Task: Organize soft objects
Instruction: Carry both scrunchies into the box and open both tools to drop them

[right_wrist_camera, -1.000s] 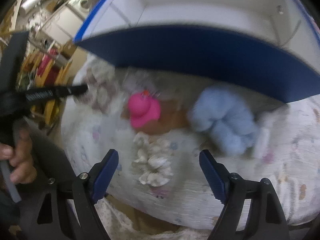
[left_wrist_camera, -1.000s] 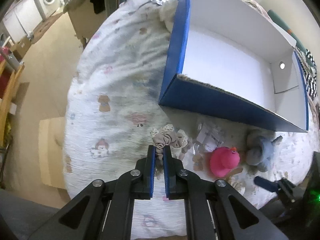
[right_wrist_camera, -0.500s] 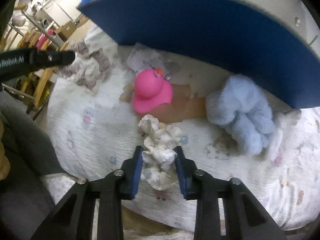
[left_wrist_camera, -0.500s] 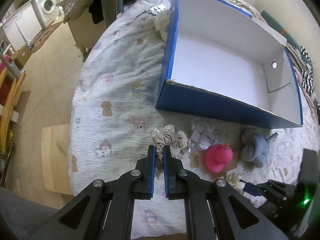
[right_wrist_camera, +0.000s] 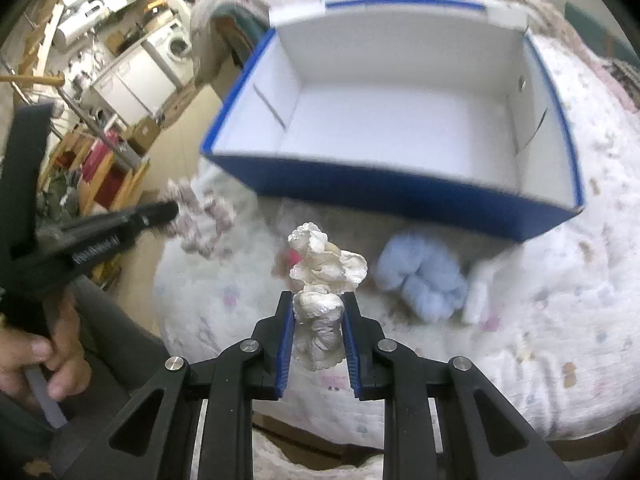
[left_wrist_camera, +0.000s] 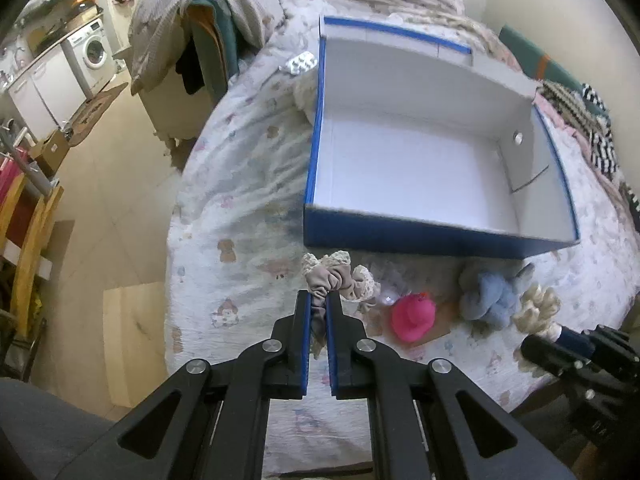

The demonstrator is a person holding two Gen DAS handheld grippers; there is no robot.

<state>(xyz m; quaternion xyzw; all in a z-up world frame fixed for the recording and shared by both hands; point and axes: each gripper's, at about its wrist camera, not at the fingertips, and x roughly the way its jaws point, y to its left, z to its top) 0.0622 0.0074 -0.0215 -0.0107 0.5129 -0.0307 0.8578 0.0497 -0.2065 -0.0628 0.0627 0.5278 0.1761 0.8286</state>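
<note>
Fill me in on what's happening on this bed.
A person is sorting soft things with two handheld grippers. The left gripper is clamped on a taupe scrunchie; the right gripper holds a cream scrunchie. The blue box is empty. A blue plush toy and a pink rubber duck lie on the quilt.

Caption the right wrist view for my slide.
Right gripper holds a cream scrunchie before the empty blue box.

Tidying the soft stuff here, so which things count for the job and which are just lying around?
For the job: beige scrunchie, white scrunchie, blue plush toy, blue box.

Lying about: pink duck, pill pack, clothes pile, washing machine.
</note>
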